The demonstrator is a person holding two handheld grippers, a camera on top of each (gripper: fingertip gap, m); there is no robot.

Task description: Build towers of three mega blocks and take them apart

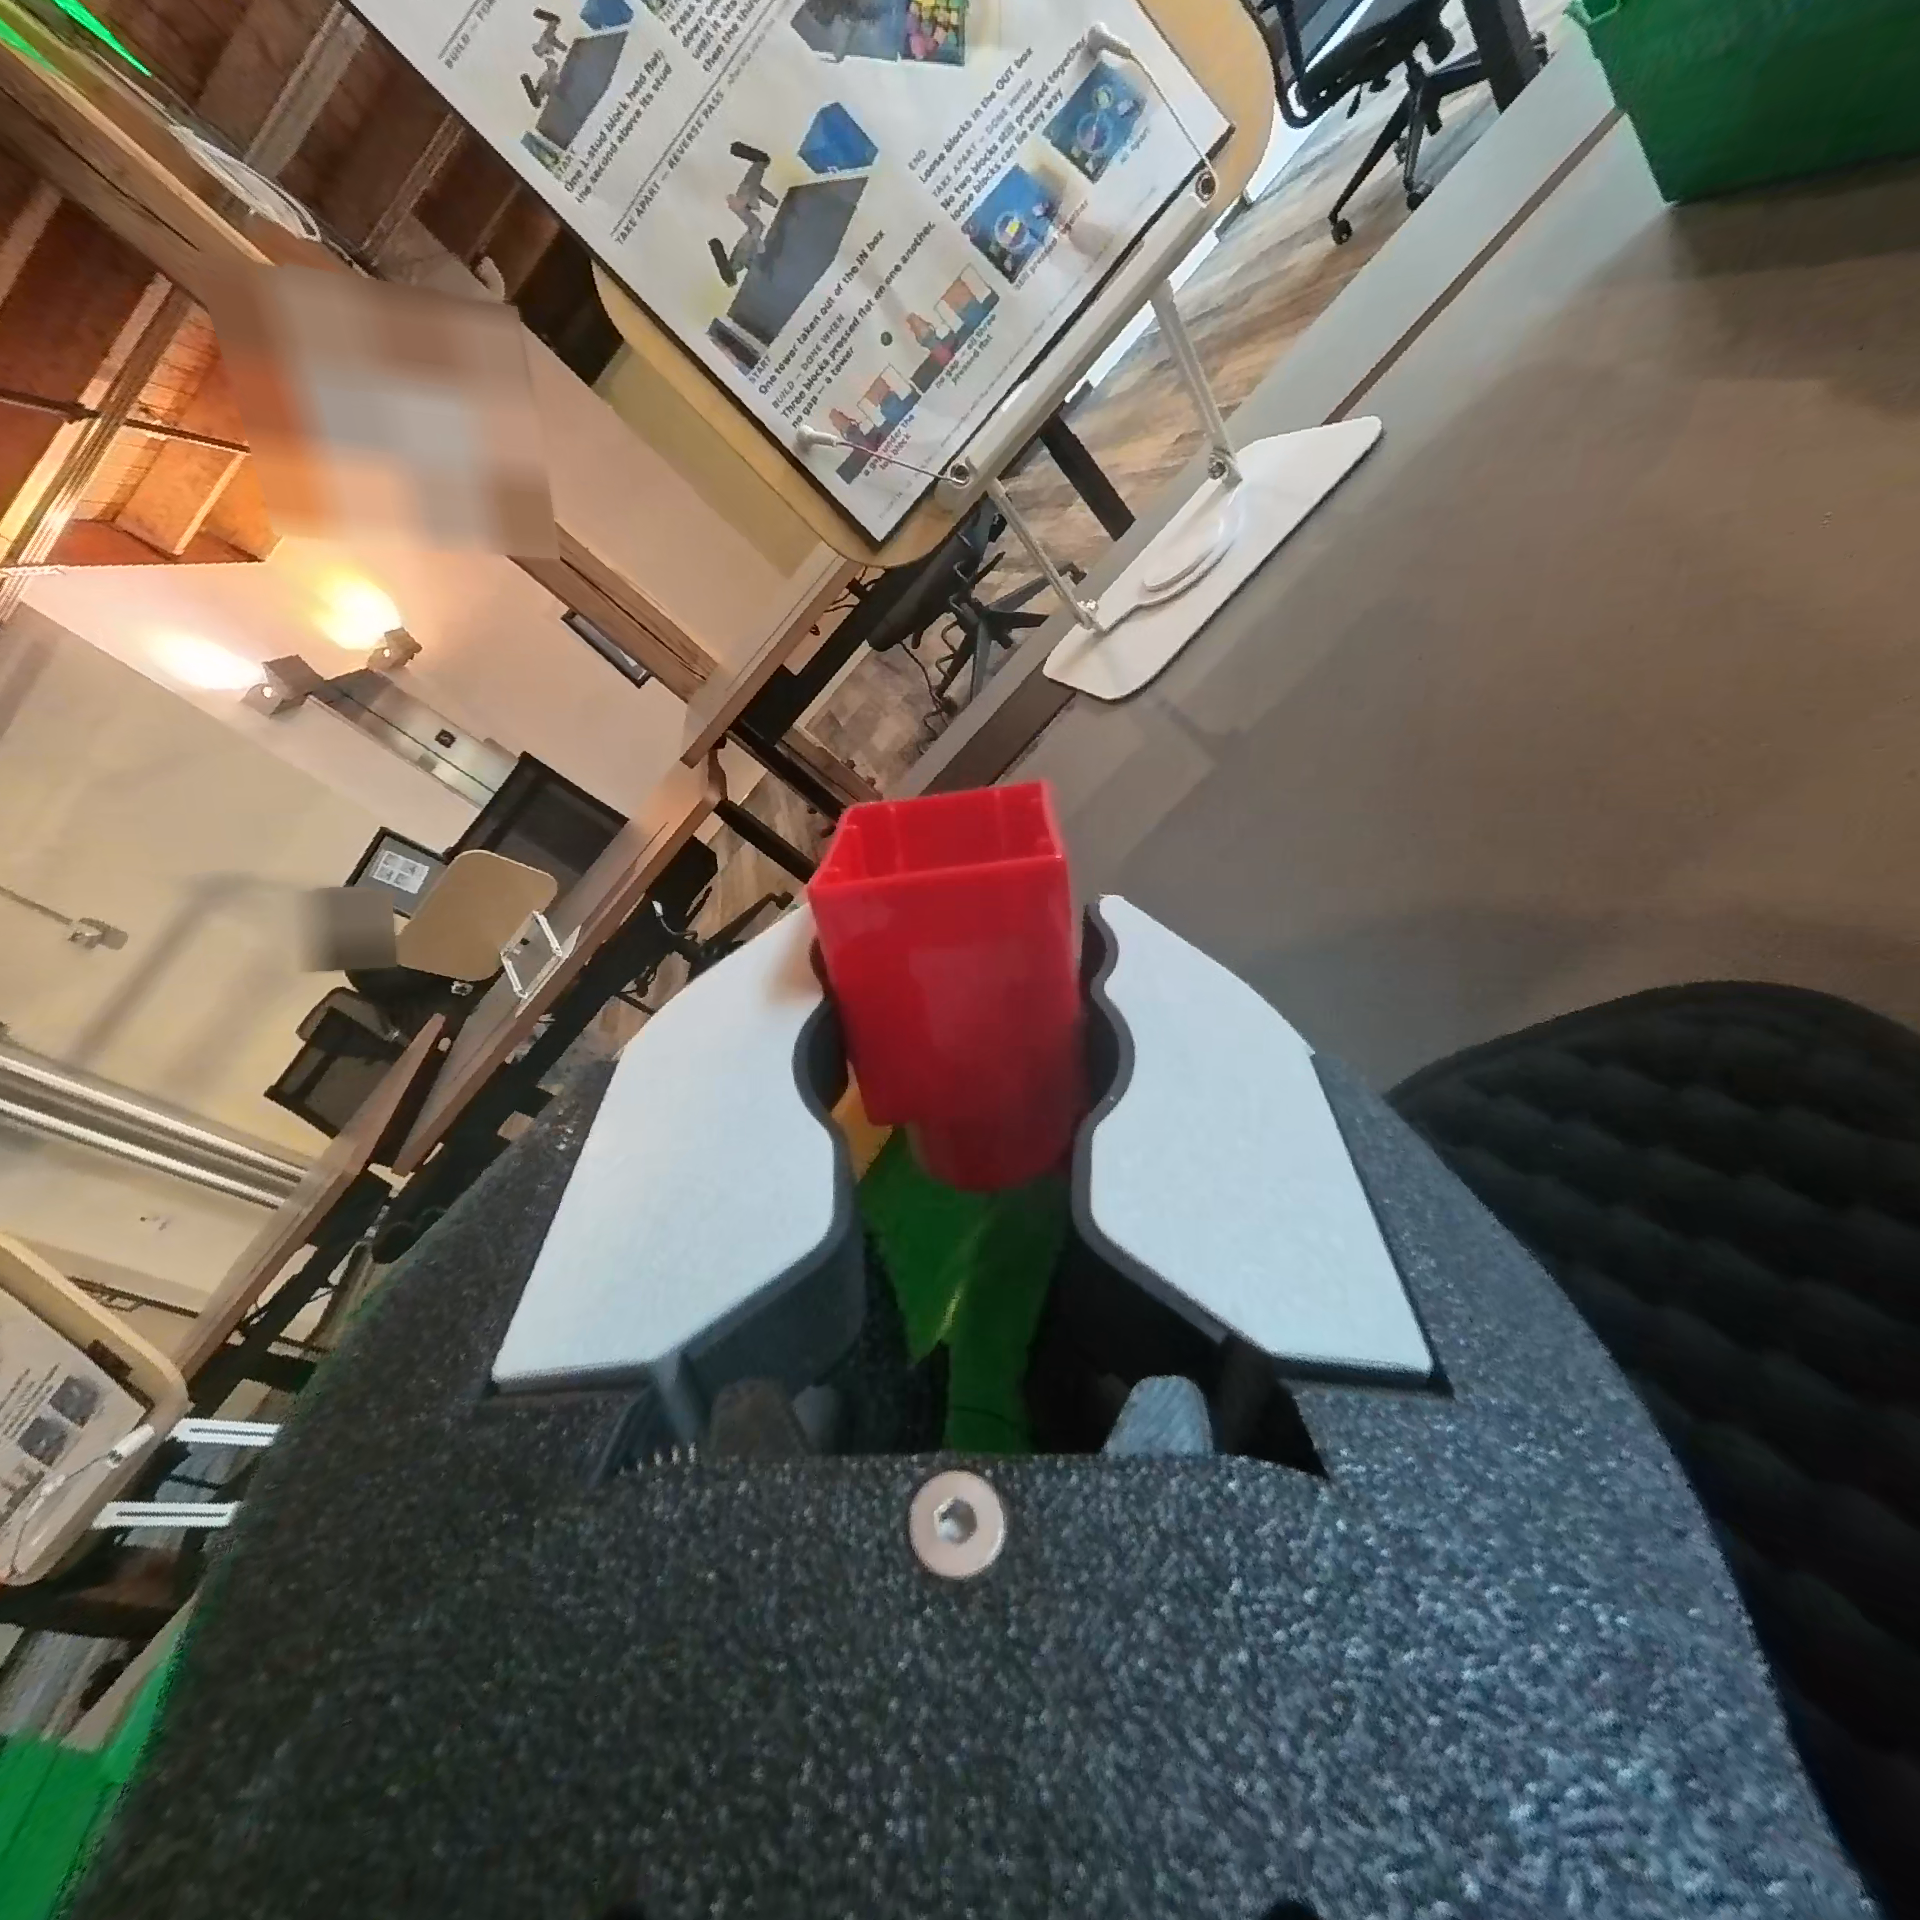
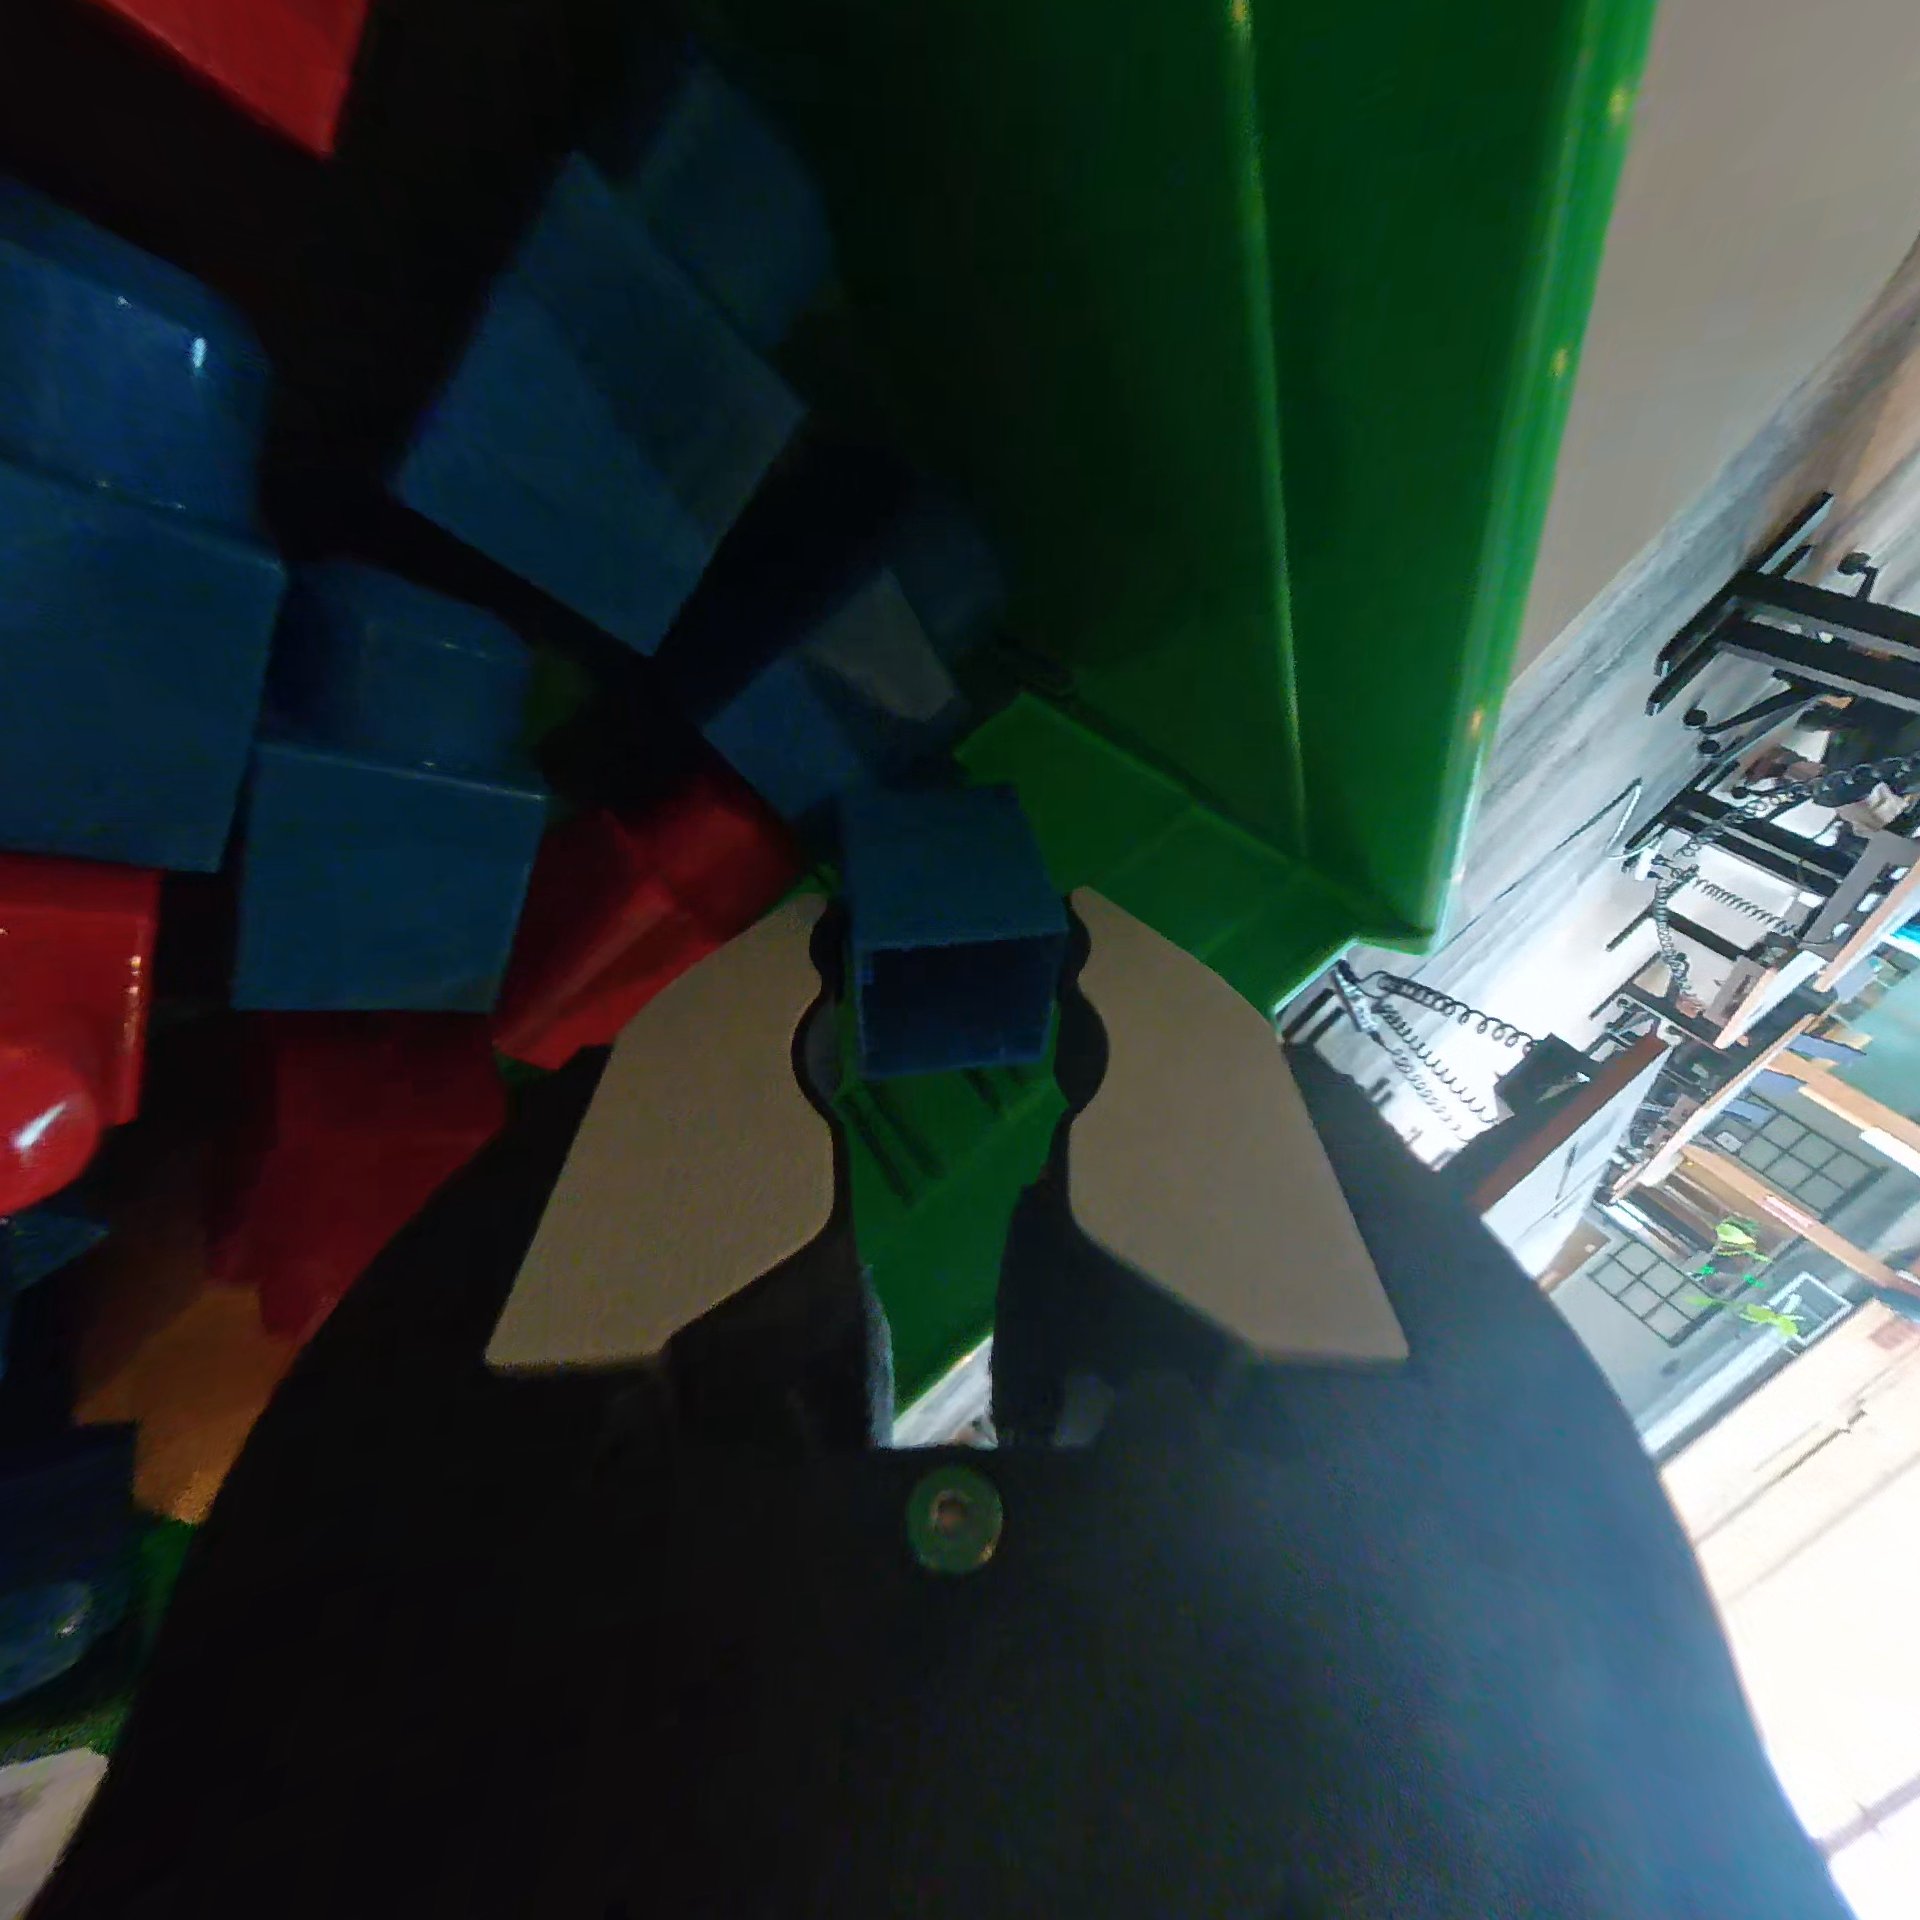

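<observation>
Grey tabletop [image 1: 1558, 644] fills the right half of the left wrist view, tilted steeply, with a white-based stand [image 1: 1226, 540] on it that carries a large printed instruction sheet [image 1: 831, 208] of photos and text. Behind lie desks, office chairs, brick wall and warm wall lamps; a black foam pad [image 1: 1683, 1195] sits at the right edge and a green bin [image 1: 1766, 94] shows in the top right corner.

The left gripper [image 1: 951, 987] is raised and canted, pointing out over the table. Its two grey fingers [image 1: 707, 1174] are closed against the sides of a red block [image 1: 945, 997], which stands out past the fingertips with its hollow underside facing away.

The right wrist view is rolled nearly sideways, with the room's shelving and coiled cables at the right. The right gripper [image 2: 956, 987] reaches into a green bin [image 2: 1143, 416] beside its wall. Its fingers are drawn in on a blue block [image 2: 951, 935], whose hollow end faces the camera. To the left lies a jumble of blue blocks [image 2: 592, 416] and red blocks [image 2: 644, 883].
</observation>
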